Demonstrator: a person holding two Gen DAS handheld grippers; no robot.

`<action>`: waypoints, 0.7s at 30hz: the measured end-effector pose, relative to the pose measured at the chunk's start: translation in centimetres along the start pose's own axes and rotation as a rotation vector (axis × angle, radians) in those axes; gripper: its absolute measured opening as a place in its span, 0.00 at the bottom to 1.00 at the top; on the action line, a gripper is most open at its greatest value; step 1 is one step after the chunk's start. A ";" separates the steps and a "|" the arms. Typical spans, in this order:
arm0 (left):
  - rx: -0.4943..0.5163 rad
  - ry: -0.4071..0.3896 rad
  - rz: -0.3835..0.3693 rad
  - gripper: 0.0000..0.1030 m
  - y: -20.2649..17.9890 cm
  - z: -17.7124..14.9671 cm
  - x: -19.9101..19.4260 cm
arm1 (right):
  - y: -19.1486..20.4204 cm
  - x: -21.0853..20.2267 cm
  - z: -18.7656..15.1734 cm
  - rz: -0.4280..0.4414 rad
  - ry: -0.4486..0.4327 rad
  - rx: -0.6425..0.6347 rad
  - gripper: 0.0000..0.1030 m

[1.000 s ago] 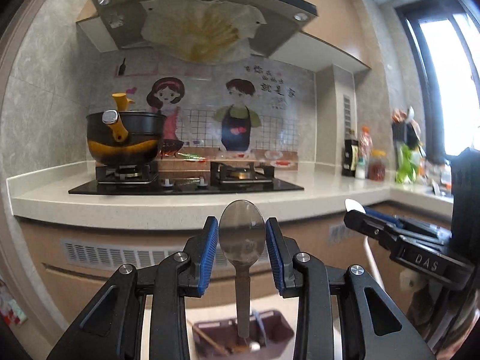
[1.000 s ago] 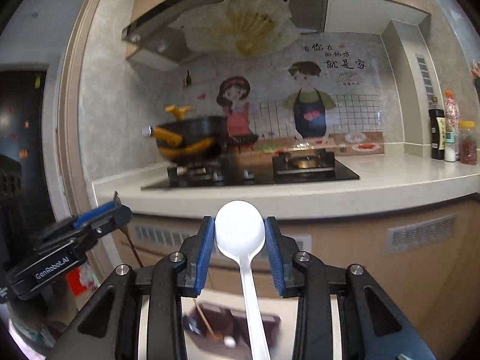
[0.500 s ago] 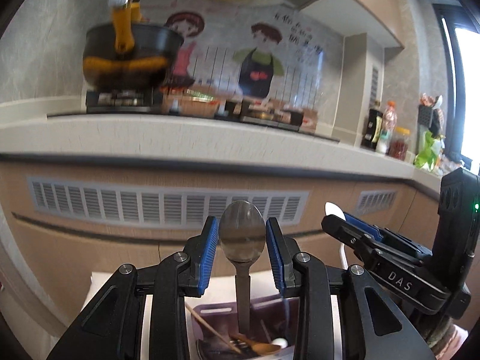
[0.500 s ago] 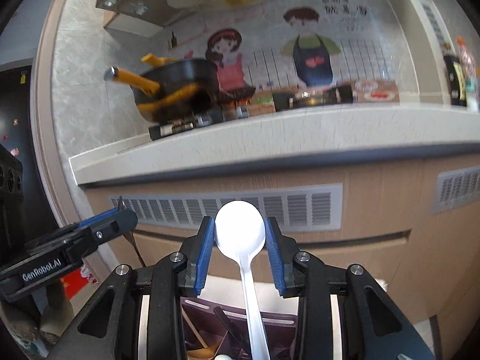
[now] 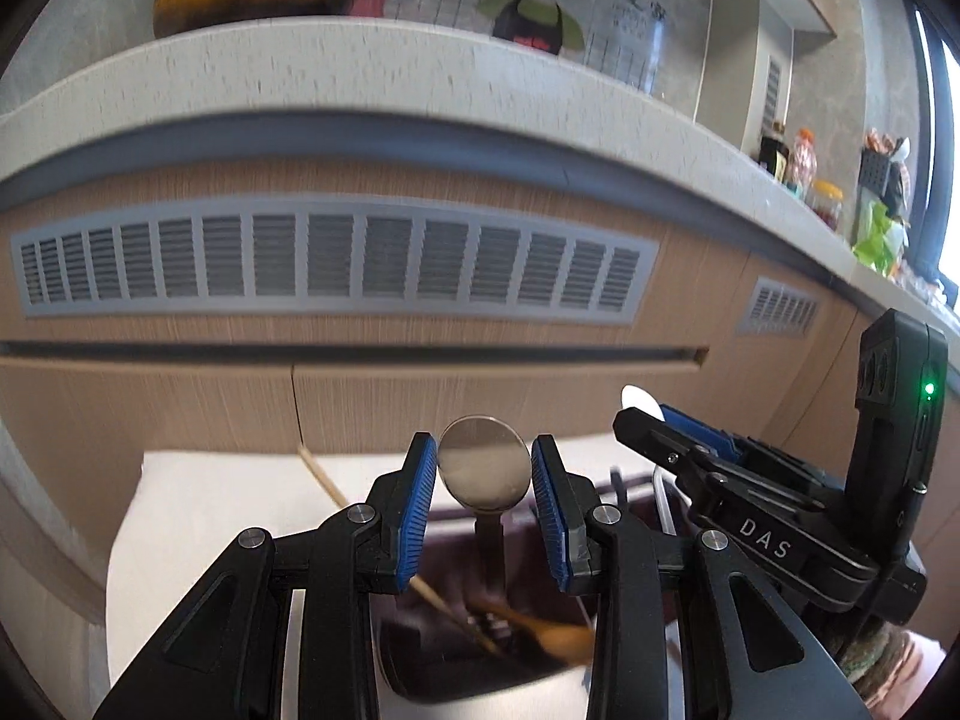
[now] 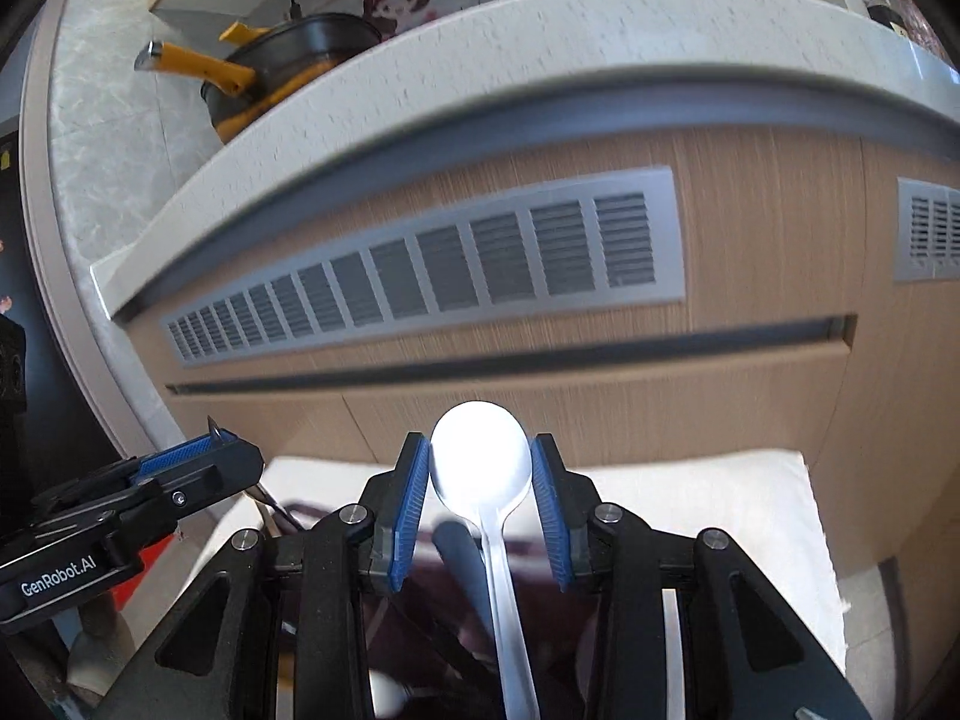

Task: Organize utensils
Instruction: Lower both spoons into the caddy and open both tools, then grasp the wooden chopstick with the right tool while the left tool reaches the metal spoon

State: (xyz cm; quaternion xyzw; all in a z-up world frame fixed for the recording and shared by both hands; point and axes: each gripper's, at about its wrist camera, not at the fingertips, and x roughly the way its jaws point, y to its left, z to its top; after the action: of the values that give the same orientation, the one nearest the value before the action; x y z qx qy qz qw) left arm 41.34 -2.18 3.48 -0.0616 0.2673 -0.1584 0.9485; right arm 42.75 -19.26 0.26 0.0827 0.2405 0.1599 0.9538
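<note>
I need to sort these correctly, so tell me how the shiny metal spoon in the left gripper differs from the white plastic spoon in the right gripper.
The shiny metal spoon has a grey, reflective bowl; the white plastic spoon is matte, bright white.
The metal spoon's handle is a flat dark strip; the plastic spoon's handle is pale and translucent.
Shared: each stands bowl-up between blue pads, the metal one in the left gripper, the plastic one in the right gripper, handles pointing down toward the dark purple utensil holder.

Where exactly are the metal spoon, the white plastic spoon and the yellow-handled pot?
metal spoon (image 5: pixel 483 471), left wrist view, on its bowl.
white plastic spoon (image 6: pixel 480 459), right wrist view, on its bowl.
yellow-handled pot (image 6: pixel 312 45), right wrist view, on its dark body.
</note>
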 end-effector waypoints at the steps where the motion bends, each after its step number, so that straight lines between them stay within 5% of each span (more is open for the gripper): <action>1: 0.000 0.013 -0.003 0.35 -0.1 -0.4 0.0 | -0.1 -0.2 -0.2 0.002 0.014 -0.008 0.43; 3: -0.006 0.022 0.001 0.47 -0.2 -1.0 -0.3 | 0.0 -1.2 -0.7 -0.030 0.018 -0.033 0.50; 9: -0.008 -0.004 0.029 0.48 -0.7 -1.0 -3.6 | 1.1 -6.2 -1.6 -0.122 -0.025 -0.131 0.73; 21: 0.051 0.084 0.007 0.56 -4.5 -7.1 -8.7 | 1.8 -12.6 -6.9 -0.230 0.072 -0.246 0.78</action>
State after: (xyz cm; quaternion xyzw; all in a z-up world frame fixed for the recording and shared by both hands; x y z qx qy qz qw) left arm 29.40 -3.76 2.56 -0.0295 0.3030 -0.1644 0.9382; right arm 28.42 -21.40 0.14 -0.0687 0.2611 0.0808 0.9595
